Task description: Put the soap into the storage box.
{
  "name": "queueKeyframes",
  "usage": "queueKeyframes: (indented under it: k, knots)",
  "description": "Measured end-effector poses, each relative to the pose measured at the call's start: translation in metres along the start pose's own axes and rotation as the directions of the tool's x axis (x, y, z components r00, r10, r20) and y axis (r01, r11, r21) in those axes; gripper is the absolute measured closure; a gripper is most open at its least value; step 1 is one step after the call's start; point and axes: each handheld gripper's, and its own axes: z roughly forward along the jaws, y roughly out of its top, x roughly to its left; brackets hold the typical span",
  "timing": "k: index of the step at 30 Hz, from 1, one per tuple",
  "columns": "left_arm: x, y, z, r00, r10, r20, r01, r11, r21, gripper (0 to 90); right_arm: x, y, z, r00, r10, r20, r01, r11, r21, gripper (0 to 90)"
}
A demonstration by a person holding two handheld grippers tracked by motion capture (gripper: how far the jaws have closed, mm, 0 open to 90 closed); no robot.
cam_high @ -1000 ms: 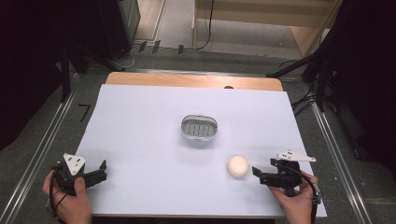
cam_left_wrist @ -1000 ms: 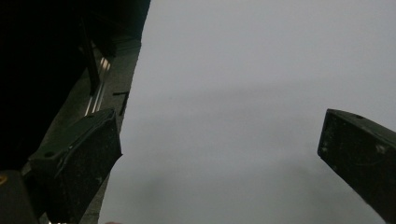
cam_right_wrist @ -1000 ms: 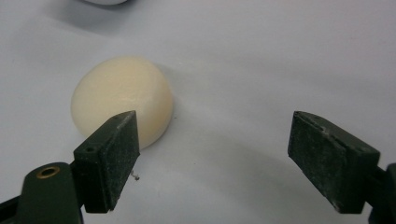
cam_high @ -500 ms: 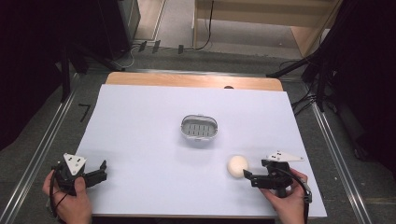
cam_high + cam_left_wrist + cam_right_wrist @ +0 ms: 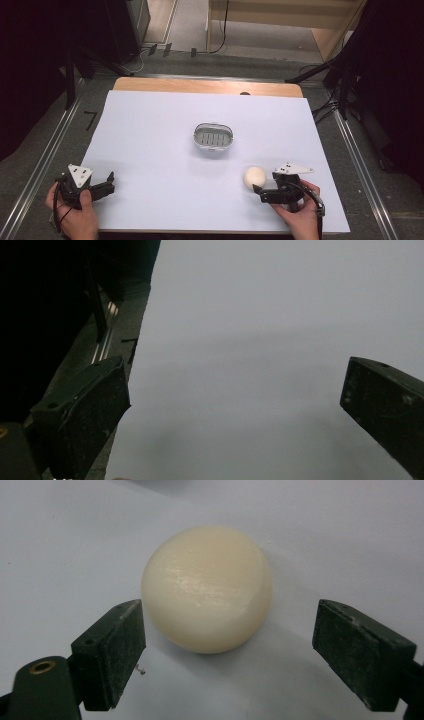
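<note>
A cream, rounded bar of soap (image 5: 254,177) lies on the white sheet at the front right. My right gripper (image 5: 259,192) points left at it from close by. In the right gripper view the soap (image 5: 207,587) sits just ahead of and partly between the black jaws, and the gripper (image 5: 230,630) is opening, with gaps on both sides and neither pad touching. A grey oval soap dish (image 5: 214,137) with a slotted floor stands empty mid-table. My left gripper (image 5: 109,183) rests at the front left, and in its own view the left gripper (image 5: 235,390) is open over bare sheet.
The white sheet (image 5: 150,130) covers most of a wooden table, whose bare strip (image 5: 200,86) shows at the far edge. Metal rails (image 5: 55,145) run along both sides. Cables and dark stands lie on the floor beyond.
My right gripper has slid left toward the soap, and its jaws now stand wider. The soap, the dish and the left gripper have stayed put.
</note>
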Motion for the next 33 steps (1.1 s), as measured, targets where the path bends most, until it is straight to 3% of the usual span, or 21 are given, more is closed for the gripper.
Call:
queueKeyframes:
  k: [8, 33]
  knots:
    - [0.000, 0.000, 0.000, 1.0000, 0.000, 0.000, 0.000, 1.0000, 0.000, 0.1, 0.006, 0.000, 0.008, 0.9998, -0.017, 0.005, 0.017, 1.000, 0.016, 14.2]
    - [-0.001, 0.000, 0.000, 0.9999, 0.013, -0.005, -0.013, 0.9999, 0.005, 0.1, 0.015, 0.008, 0.027, 0.9980, 0.001, 0.063, -0.001, 1.000, 0.015, 15.5]
